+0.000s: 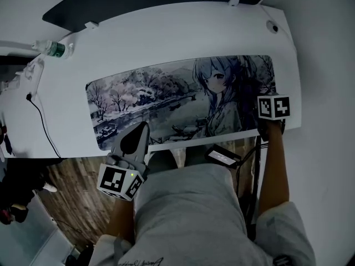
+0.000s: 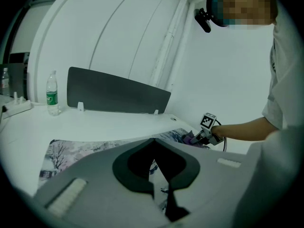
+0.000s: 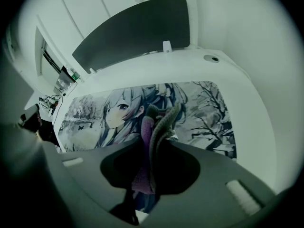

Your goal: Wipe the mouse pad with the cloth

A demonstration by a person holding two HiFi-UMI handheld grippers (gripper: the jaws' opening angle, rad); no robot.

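Two grippers, both working from the near edge of the tabletop [image 1: 166, 35]. Left gripper [image 1: 140, 133] is lower left in the head view, with its tips over the near-left part of the mouse pad [image 1: 166, 98]. Its jaws are closed together with nothing between them. My guess is it's idle, or ready to pin that end so the pad doesn't creep.

Right gripper [image 3: 154, 136] is at the pad's lower right corner, clamped on the cloth [image 3: 160, 120]. The cloth is purple-grey and bunched, with folds standing up past the jaw tips in the right gripper view. A bunched grip makes sense, since it gives a wad to press with. Can't tell whether the cloth touches the pad.

Pad lies flat, long side across the tabletop, printed artwork up. My read is that the wipe is at the right end, the stroke would run toward frame left, and most of the pad lies ahead of it.

Further back, off the pad:
- water bottle [image 1: 54, 49], upper left
- cable [image 1: 44, 123], down the left side
- dark divider panel [image 1: 111, 7], along the far edge

None of them sits in the stroke path.
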